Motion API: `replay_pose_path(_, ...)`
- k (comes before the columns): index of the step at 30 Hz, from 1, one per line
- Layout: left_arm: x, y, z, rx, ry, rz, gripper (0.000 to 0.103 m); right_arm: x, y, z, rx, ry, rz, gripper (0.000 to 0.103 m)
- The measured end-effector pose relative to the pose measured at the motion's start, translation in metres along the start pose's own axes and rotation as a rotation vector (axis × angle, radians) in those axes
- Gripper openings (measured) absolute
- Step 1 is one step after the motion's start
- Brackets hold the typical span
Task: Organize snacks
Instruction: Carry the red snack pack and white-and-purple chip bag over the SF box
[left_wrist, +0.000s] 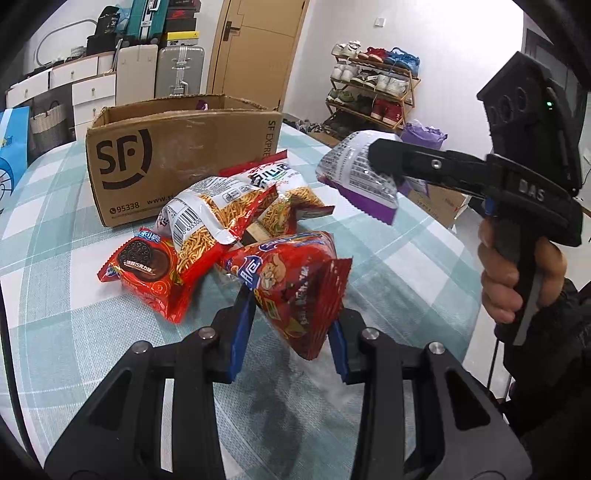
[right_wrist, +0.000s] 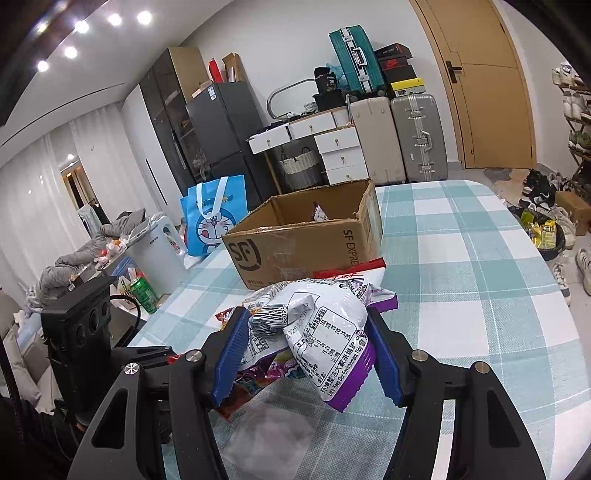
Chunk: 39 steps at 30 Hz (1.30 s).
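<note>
Left gripper (left_wrist: 290, 328) clamps red snack bag (left_wrist: 295, 288); right gripper (right_wrist: 308, 354) clamps purple-white bag (right_wrist: 325, 343) – both lifted off the table (left_wrist: 55, 295). SF box (left_wrist: 177, 155) at 11 o'clock, loose packets (left_wrist: 218, 218) in front of it.

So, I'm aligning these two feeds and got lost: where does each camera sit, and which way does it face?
Left wrist: on the left gripper, facing the SF box; shows its blue pads clamping a red snack bag, and the right hand.
Right wrist: on the right gripper, facing the box, clamping a purple-white bag.
Shared: box, checked tablecloth, purple-white bag.
</note>
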<state>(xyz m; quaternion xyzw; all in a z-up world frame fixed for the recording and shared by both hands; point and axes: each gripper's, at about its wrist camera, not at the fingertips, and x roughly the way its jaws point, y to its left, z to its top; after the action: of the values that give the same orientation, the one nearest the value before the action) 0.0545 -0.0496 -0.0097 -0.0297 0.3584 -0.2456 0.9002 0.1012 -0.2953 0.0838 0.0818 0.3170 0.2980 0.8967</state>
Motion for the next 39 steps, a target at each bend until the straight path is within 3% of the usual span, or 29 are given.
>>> replay_pose_path(20,-0.078,0.000,0.037,0.004,-0.176,0.040,0.034,-0.013,0.010,0.017,-0.005,-0.081,0.016,0.063)
replay_pose_path(39,-0.068,0.045,0.122,-0.020,-0.254,0.228,0.034,0.018,0.004,0.072,0.033,-0.129,-0.022,0.063)
